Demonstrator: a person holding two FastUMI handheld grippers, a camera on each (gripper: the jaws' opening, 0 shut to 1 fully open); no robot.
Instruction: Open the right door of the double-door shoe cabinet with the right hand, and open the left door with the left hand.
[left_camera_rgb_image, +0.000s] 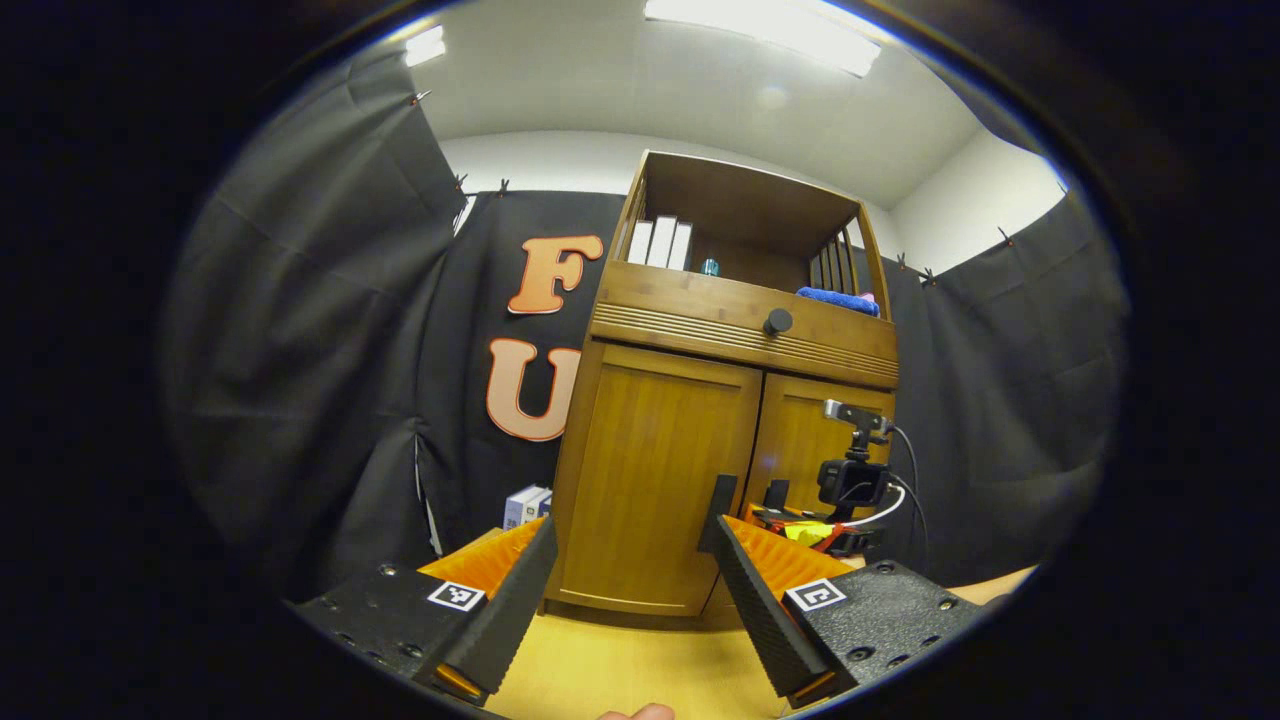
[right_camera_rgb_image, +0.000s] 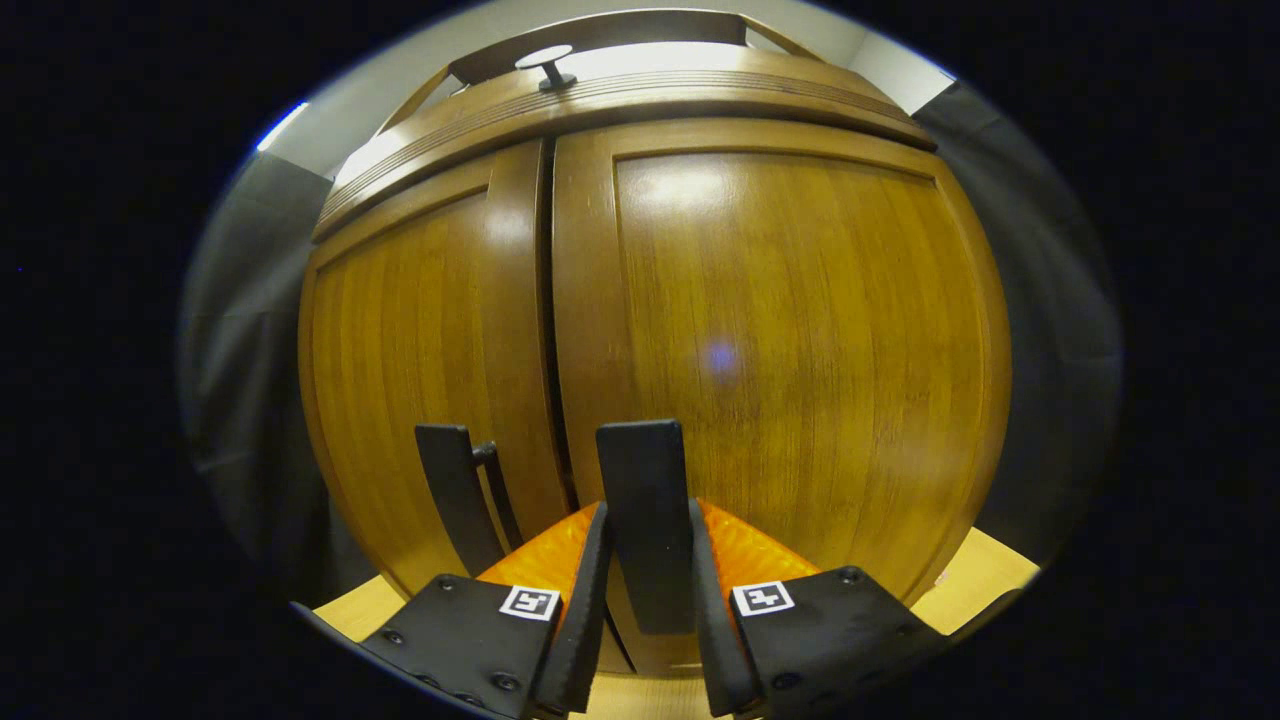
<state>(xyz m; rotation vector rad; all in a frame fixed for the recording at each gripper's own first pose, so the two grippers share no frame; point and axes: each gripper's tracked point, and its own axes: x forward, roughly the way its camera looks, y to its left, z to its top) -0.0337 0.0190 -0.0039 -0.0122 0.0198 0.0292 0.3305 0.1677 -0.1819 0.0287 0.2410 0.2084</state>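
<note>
While right gripper (right_camera_rgb_image: 645, 600) jaws clamp the right handle (right_camera_rgb_image: 645, 520), left gripper (left_camera_rgb_image: 625, 610) jaws wide, empty.

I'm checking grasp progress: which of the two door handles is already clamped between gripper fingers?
The right door's handle: the right gripper has both fingers pressed on it. The left door's handle stands free beside it, and the left gripper is open, short of the cabinet.

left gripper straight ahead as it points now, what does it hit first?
Likely the closed left door of the shoe cabinet. The open left gripper faces that panel, with its handle toward the right finger. Depth is unclear, but nothing shows in between.
</note>
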